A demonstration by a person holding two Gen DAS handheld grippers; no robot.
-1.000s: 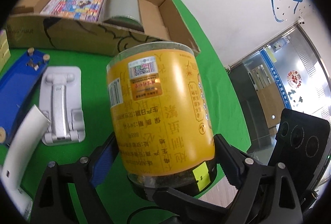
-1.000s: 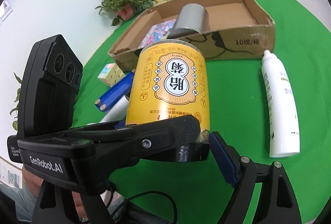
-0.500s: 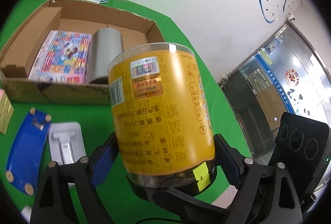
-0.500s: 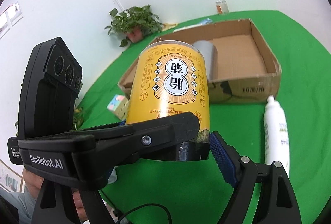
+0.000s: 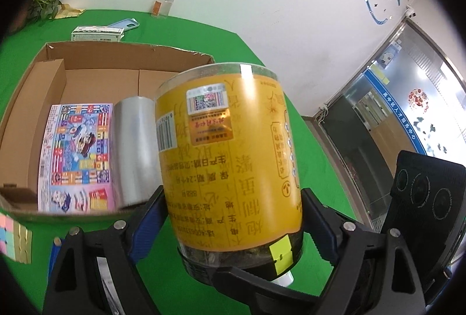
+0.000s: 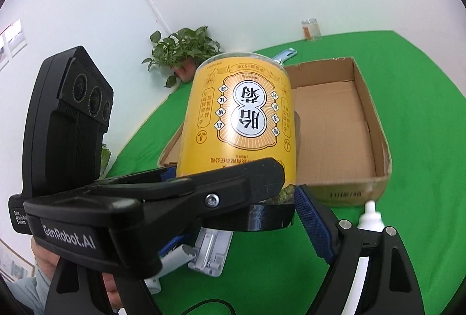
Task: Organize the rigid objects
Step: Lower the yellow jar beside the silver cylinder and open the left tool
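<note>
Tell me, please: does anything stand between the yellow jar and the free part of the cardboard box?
Nothing visible does. The yellow jar, held by both grippers, is above the table near the cardboard box. The colourful box and the film roll lie at one end; the other end is bare.

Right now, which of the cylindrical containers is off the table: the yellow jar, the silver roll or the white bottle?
The yellow-labelled jar with the black lid, held inverted in both grippers. The silver roll lies in the cardboard box; the white bottle lies on the green cloth.

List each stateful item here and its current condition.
Yellow jar: upside down, black lid at bottom, lifted, clamped by both claws.
Left claw: shut on jar.
Right claw: shut on jar.
Cardboard box: open, part filled.
Film roll: lying in box.
White bottle: lying on cloth.
</note>
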